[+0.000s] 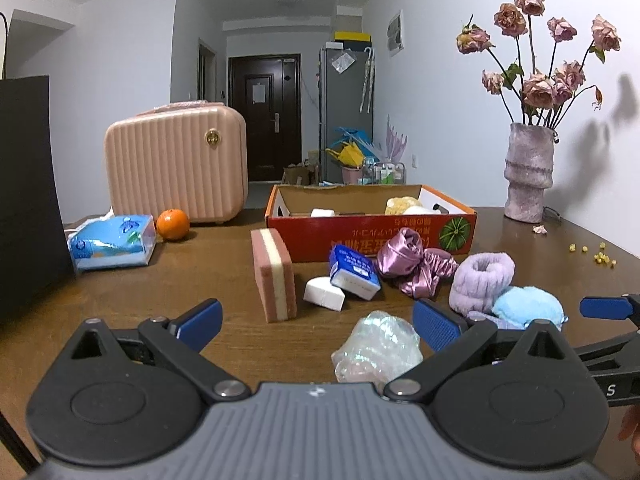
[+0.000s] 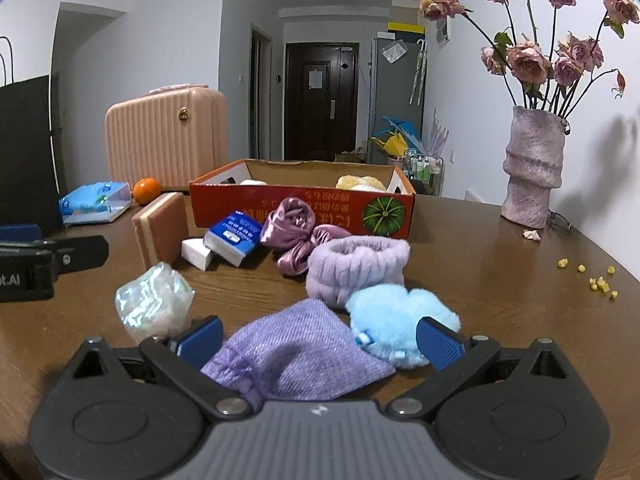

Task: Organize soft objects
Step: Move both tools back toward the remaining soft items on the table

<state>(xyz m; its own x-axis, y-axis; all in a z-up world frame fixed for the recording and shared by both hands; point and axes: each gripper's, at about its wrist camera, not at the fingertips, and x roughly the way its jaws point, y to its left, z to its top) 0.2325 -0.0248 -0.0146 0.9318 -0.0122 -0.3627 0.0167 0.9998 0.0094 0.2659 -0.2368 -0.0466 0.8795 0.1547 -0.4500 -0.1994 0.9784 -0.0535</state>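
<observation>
Several soft things lie loose on the table in front of the box: a purple pouch, blue puff, lilac band, satin scrunchie, sponge and an iridescent wad. The right gripper is spread wide around the pouch and puff, gripping nothing. The left gripper is likewise spread, empty, with the wad between its fingers. A yellow puff sits inside the box.

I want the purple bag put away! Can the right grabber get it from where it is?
Probably yes. The right gripper is open, and the purple bag lies flat between its fingers with nothing on top. The fluffy blue puff touches the bag and might get pinched too.
</observation>
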